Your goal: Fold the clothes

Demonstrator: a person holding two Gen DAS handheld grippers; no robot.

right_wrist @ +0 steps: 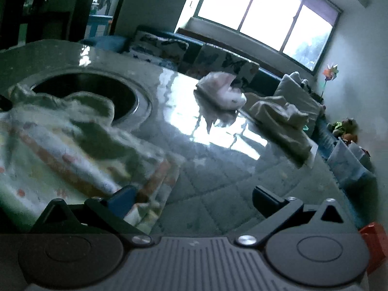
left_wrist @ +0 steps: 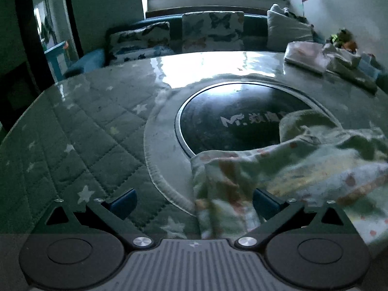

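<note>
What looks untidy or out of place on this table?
The patterned garment lies crumpled, partly over the round black inset. Both grippers, left and right, are open around its edges. Nothing looks spilled.

Open room is seen on the grey quilted star-patterned table cover (left_wrist: 80, 131) at the left. The way on the right is blocked by the crumpled pale flowery cloth (left_wrist: 291, 169), and the far corner by folded light clothes (right_wrist: 278, 118).

We see a glossy tabletop (left_wrist: 101, 111) with a quilted star cover and a round dark inset (left_wrist: 232, 116). Behind it a sofa carries butterfly-print cushions (left_wrist: 212, 30) beneath a bright window (right_wrist: 264, 17); a pinwheel (right_wrist: 330, 72) stands by the wall.
</note>
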